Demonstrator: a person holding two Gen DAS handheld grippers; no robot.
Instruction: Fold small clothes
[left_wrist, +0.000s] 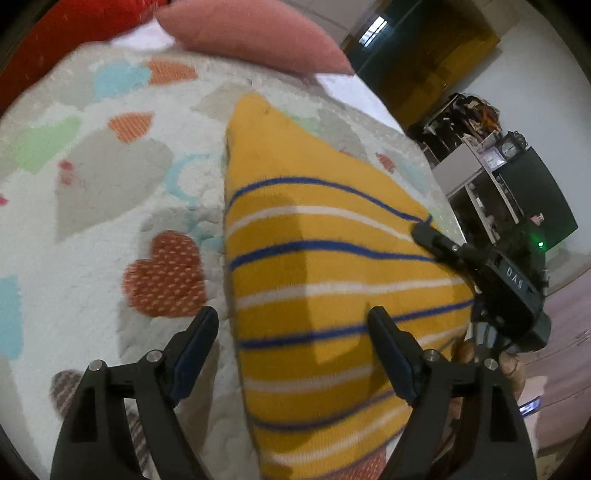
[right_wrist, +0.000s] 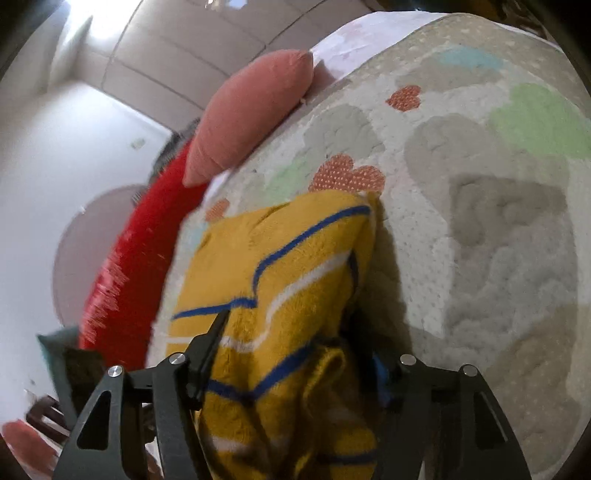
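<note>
Heart-patterned bedding (left_wrist: 110, 229) lay under my rig: my left gripper (left_wrist: 291, 343) stood wide apart, one finger over the yellow striped garment (left_wrist: 325, 266), while my right gripper (right_wrist: 291, 354) pinched that garment's raised edge, pulling it taut above the blanket near a pink pillow (left_wrist: 255, 33).

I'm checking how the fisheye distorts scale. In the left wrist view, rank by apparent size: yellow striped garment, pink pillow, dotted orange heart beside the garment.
1. Yellow striped garment, though nearness inflates it.
2. Pink pillow.
3. Dotted orange heart.
</note>
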